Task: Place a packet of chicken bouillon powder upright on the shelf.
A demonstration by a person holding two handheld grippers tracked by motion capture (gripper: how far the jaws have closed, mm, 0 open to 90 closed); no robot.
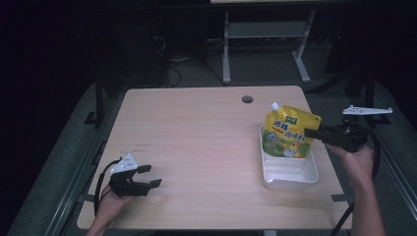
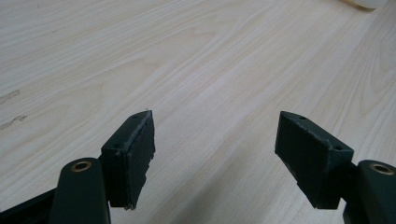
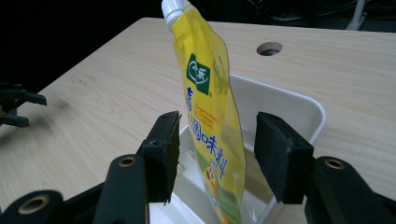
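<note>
Pouch (image 1: 289,133), yellow with white screw spout and green-orange print, stands upright in the far end of a white tray (image 1: 290,178) at the surface's (image 1: 196,137) right side in the high view; right tongs (image 1: 309,132) reach it level from the right, left tongs (image 1: 150,176) rest low at the near left corner. Left gripper view: jaws spread wide over bare wood. Right gripper view: jaws open, flanking the pouch (image 3: 210,126) without touching; green logo, "Granulated Chicken" partly legible, blue Chinese characters.
</note>
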